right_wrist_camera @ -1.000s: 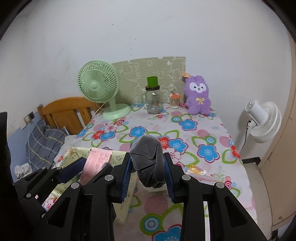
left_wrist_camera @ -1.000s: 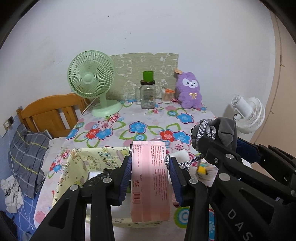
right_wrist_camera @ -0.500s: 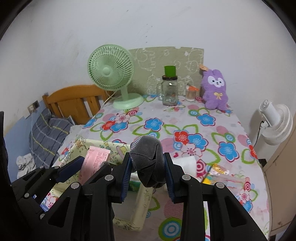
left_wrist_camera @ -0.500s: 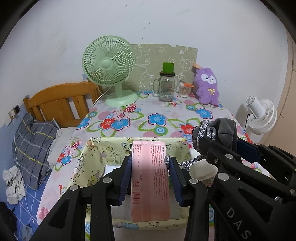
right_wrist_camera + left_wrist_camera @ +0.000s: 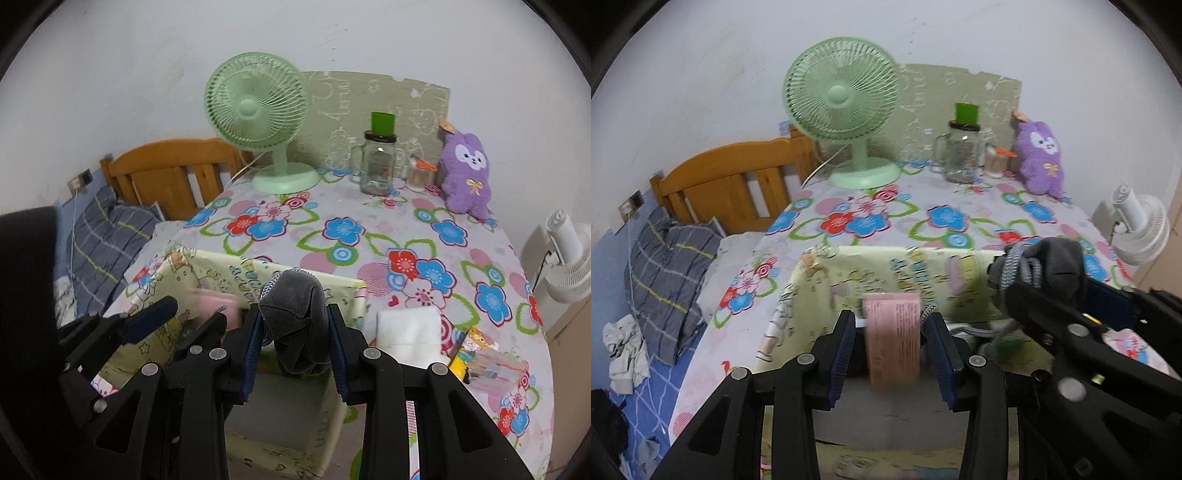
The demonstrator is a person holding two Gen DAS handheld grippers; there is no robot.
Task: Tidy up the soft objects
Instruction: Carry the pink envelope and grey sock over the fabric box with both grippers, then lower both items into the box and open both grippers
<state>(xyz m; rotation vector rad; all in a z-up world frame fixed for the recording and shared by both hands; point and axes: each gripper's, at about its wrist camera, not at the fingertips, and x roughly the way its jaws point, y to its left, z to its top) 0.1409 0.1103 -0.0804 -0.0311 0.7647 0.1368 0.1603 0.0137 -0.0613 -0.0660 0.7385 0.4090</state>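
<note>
A pink labelled packet (image 5: 892, 332) is clamped upright between the blue pads of the left gripper (image 5: 891, 345), a bit of grey-white knit showing at its right edge; it is held over the open top of a pale yellow printed fabric bin (image 5: 820, 280). The right gripper (image 5: 294, 345) is clamped on a rolled dark grey sock (image 5: 295, 306) with a striped grey-white cuff, also held above the bin, near its right end. The two grippers are seen side by side, the left one's pad and packet appearing at the left of the right wrist view. The bin stands at the near left part of the counter (image 5: 369, 225), which is covered in a flowered cloth. A folded white cloth (image 5: 410, 328) and a small colourful pack (image 5: 476, 347) lie on the counter just right of the bin. At the far edge are noted a green desk fan (image 5: 258, 110), a glass jar with green lid (image 5: 378, 162) and a purple plush toy (image 5: 465, 173). A wooden headboard (image 5: 731, 184) and a plaid pillow (image 5: 665, 266) are seen to the left.
</note>
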